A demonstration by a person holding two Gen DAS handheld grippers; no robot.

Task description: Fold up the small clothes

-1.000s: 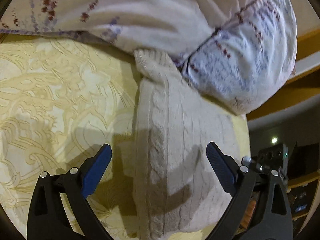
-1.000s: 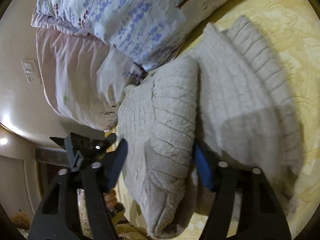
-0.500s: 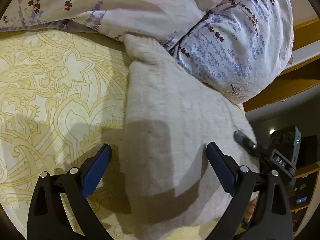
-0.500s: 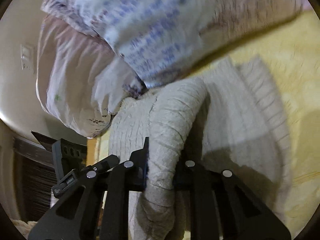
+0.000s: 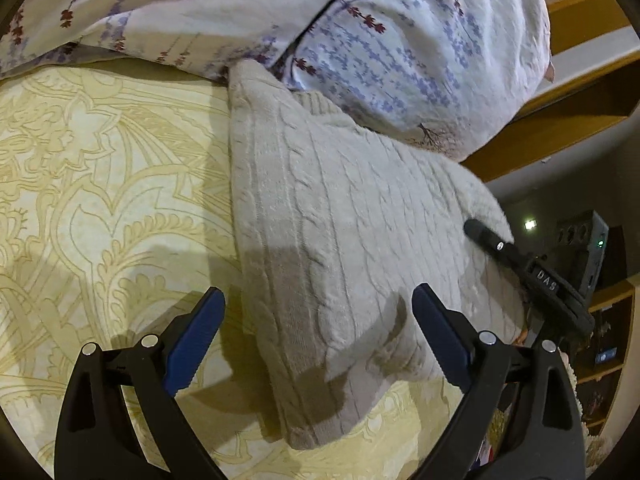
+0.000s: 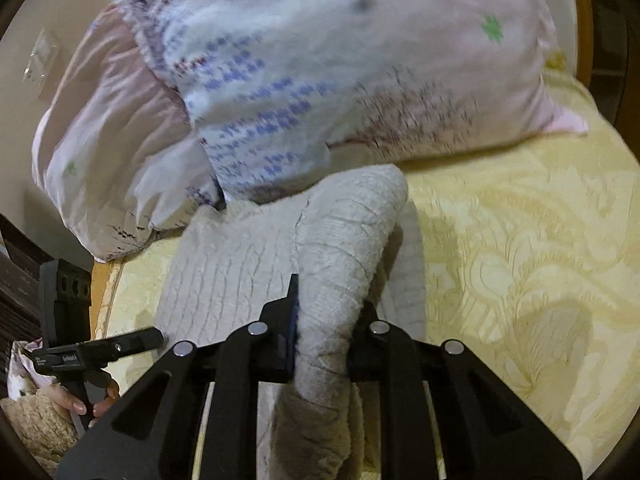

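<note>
right tool (image 6: 324, 336): clamped on a bunched fold of the knit sweater (image 5: 344, 216), lifted off the rest | left tool (image 5: 318, 344): spread wide, above the sweater's near edge, gripping nothing | sweater: on the yellow patterned bedspread (image 5: 100, 200), far end against the floral pillow (image 5: 420, 52)

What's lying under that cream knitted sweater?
The sweater rests on a yellow patterned bedspread, which shows all around it. Its far end touches the floral pillows. Anything directly beneath the knit is covered. The right gripper pinches one raised fold.
</note>
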